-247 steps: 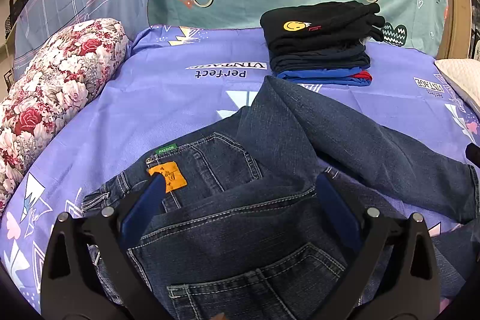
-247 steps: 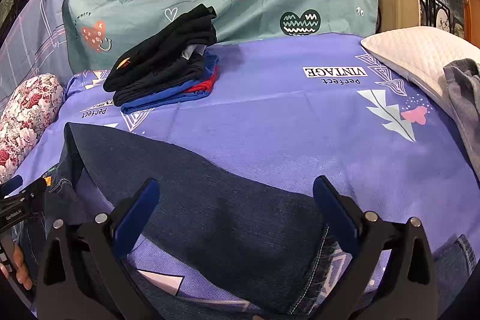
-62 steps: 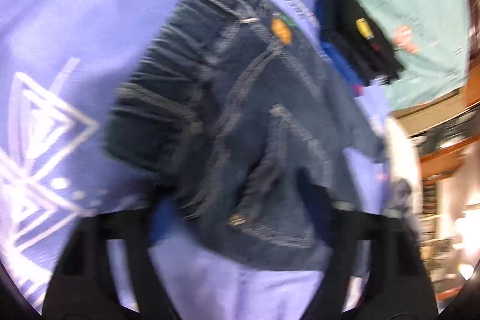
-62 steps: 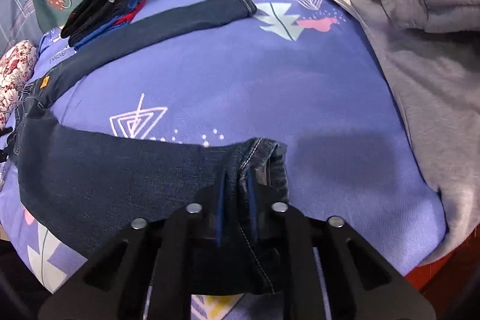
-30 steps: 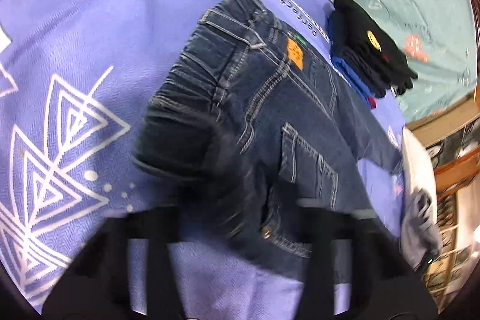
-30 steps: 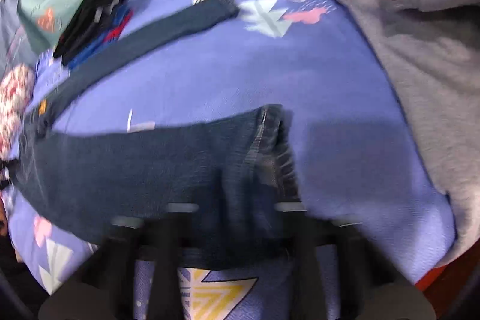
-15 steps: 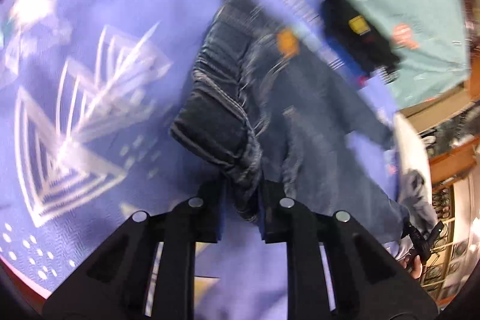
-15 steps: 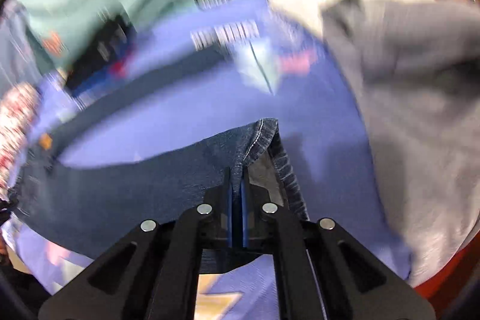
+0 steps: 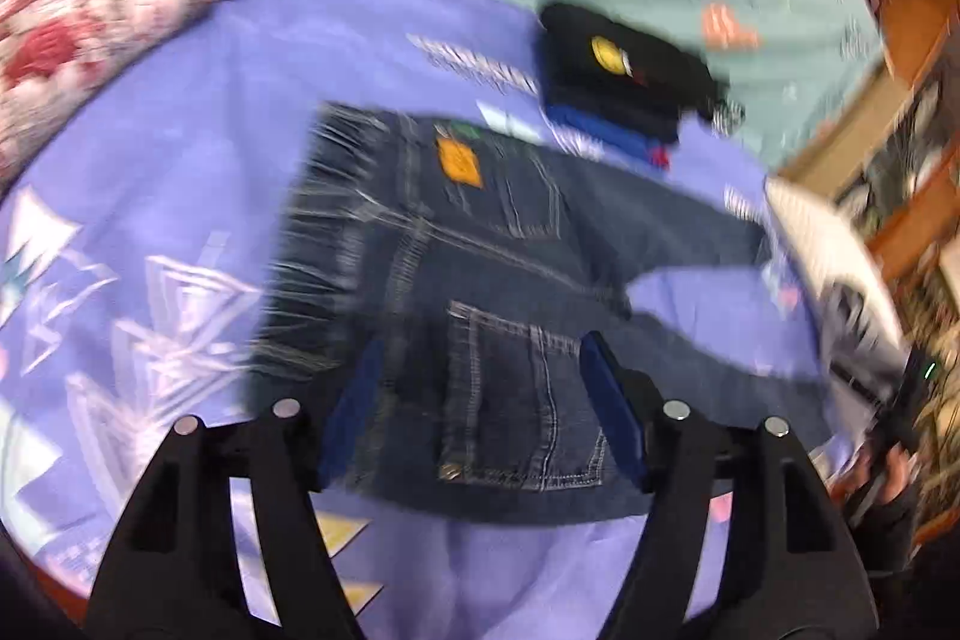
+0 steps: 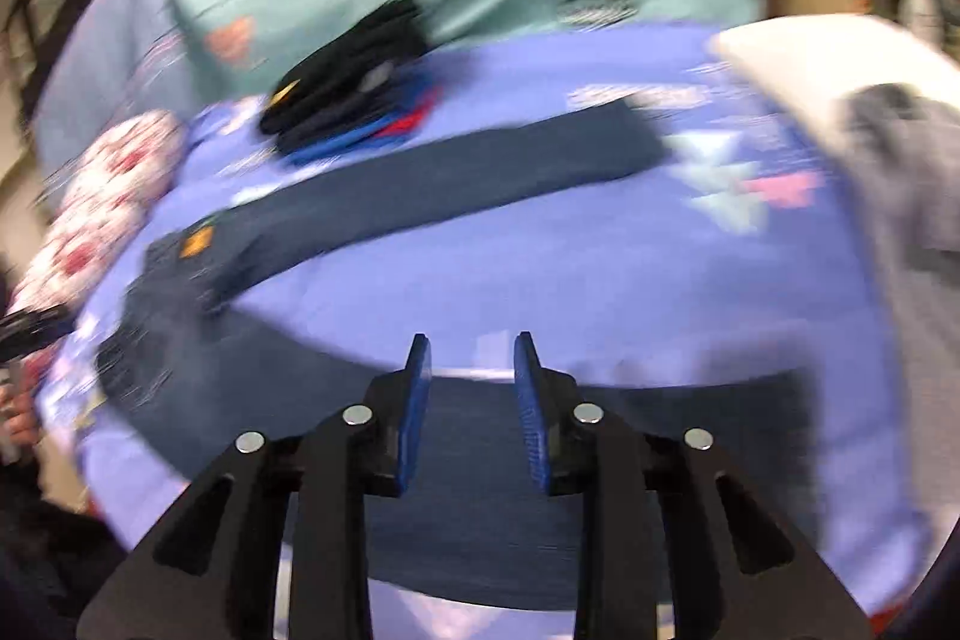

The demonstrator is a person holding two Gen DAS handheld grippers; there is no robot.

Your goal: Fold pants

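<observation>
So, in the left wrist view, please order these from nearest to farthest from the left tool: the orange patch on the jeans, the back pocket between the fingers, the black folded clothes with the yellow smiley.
1. Back pocket: directly between the open fingers of the left tool.
2. Orange patch: farther up the jeans, at the waistband.
3. Black folded clothes: beyond the jeans, up and right, before the green sheet.

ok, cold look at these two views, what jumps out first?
The dark blue jeans spread flat across the purple bedsheet, legs splayed apart, orange patch at the waistband. Both the left hand-held gripper and right hand-held gripper hang open over the denim, gripping nothing. Behind the jeans, against the teal backdrop, sits a stack of folded clothes, black on top with a yellow smiley.
</observation>
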